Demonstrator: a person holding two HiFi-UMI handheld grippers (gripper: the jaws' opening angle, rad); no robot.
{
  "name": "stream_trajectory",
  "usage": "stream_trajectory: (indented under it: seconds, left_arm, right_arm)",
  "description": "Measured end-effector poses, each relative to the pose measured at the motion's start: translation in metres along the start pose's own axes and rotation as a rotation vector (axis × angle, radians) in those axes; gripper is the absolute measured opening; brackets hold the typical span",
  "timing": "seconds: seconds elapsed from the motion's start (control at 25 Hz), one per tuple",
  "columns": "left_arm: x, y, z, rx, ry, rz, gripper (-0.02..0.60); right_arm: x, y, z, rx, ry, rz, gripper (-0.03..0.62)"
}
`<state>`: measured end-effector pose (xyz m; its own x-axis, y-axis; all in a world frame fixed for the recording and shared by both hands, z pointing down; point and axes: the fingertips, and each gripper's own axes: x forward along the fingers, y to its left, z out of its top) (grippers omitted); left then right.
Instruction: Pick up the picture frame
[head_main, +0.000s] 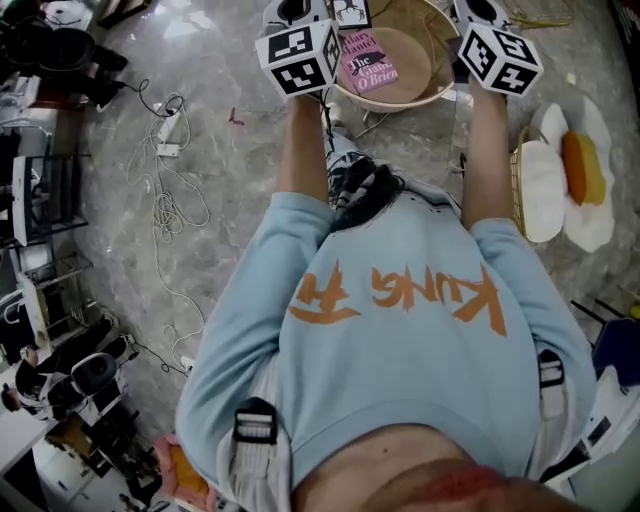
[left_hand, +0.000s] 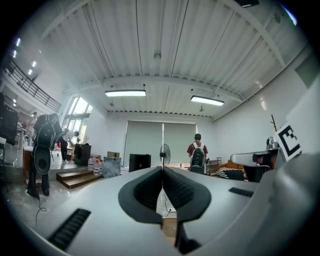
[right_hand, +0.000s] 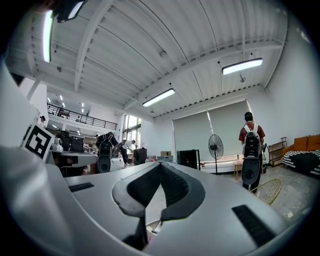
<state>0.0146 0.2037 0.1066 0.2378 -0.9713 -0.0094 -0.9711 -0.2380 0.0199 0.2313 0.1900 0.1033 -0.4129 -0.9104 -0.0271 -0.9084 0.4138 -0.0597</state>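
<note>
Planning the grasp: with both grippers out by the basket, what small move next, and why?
Probably tip the left gripper down toward the basket and open it: it and the right gripper are shut, empty, pointing level, while the black picture frame lies beside the pink book.

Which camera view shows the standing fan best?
The right gripper view: the standing fan shows head and pole, clear of the shut jaws. In the left gripper view the fan is smaller, and the jaws' tips hide its lower pole. The head view does not show it.
</note>
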Motion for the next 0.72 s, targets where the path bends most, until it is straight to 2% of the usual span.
stream_trajectory:
  seconds: [0.16,0.4,0.72]
  left_arm:
    - [0.033,0.025,0.000,-0.012,-0.003,0.001,0.020]
    - [0.093,0.061,-0.033,-0.045,0.053,-0.003,0.020]
    - [0.179,0.116,-0.100,-0.108,0.211,-0.017,0.020]
  right_arm:
    - [0.043,0.002,0.001,-0.012,-0.006,0.009,-0.002]
    - [0.113,0.003,-0.033,-0.011,0.047,0.027,-0.002]
    - [0.212,0.005,-0.104,0.029,0.197,0.036,-0.002]
